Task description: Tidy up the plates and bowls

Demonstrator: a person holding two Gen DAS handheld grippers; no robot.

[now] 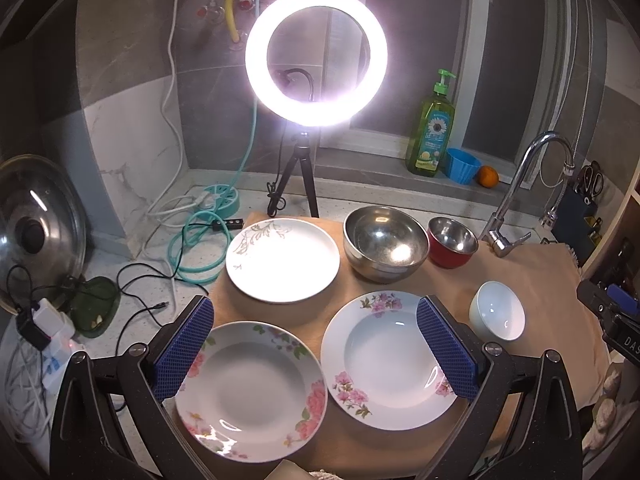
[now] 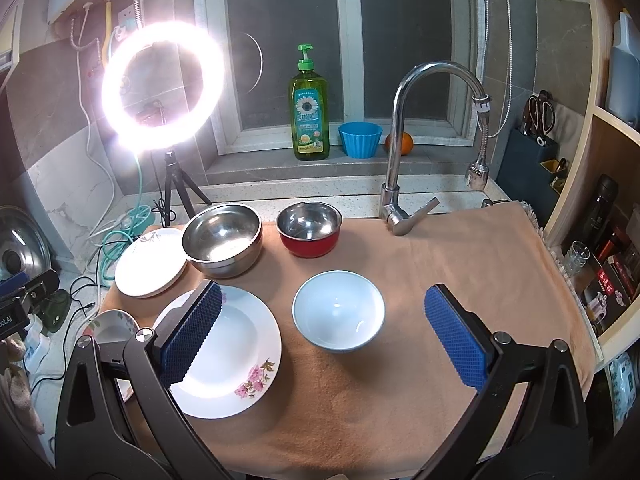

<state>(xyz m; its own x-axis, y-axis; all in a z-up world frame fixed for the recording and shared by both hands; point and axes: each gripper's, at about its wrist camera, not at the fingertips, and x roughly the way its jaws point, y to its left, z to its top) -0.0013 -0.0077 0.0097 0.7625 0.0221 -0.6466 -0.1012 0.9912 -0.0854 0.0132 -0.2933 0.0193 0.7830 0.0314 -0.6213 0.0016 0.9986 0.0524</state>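
The left gripper point(image 1: 316, 346) is spread wide with nothing between its blue pads, hovering above two deep floral plates. The right gripper point(image 2: 322, 336) is likewise spread wide and empty, above the white bowl point(image 2: 338, 311).

Left wrist view only: the pink-flowered plate point(image 1: 251, 391) appears whole, lying at the near left of the tan cloth point(image 1: 532, 280). In the right wrist view only a sliver of it shows, behind the left finger's arm. The second floral plate point(image 1: 388, 360) lies just beside it to the right; both views show it, each with a finger pad covering part of its rim.

Behind these, a flat white plate with a grey leaf pattern point(image 1: 282, 266) sits beside a large steel bowl point(image 1: 385, 244); in the right wrist view the bowl overlaps the plate's edge, and whether they touch cannot be told. A red bowl with steel lining point(image 2: 309, 229) stands just right of the steel bowl.

Right wrist view only: the faucet point(image 2: 404, 152) appears complete, and the right half of the cloth lies bare. Shelves at the right edge hold dark items too blurred to identify.

The ring light point(image 1: 316, 56) glares strongly, washing out the wall behind it and the flat plate's surface. A green soap bottle point(image 2: 309, 108), blue cup point(image 2: 360, 139) and orange point(image 2: 405, 143) stand on the sill; the faucet partly hides the orange.
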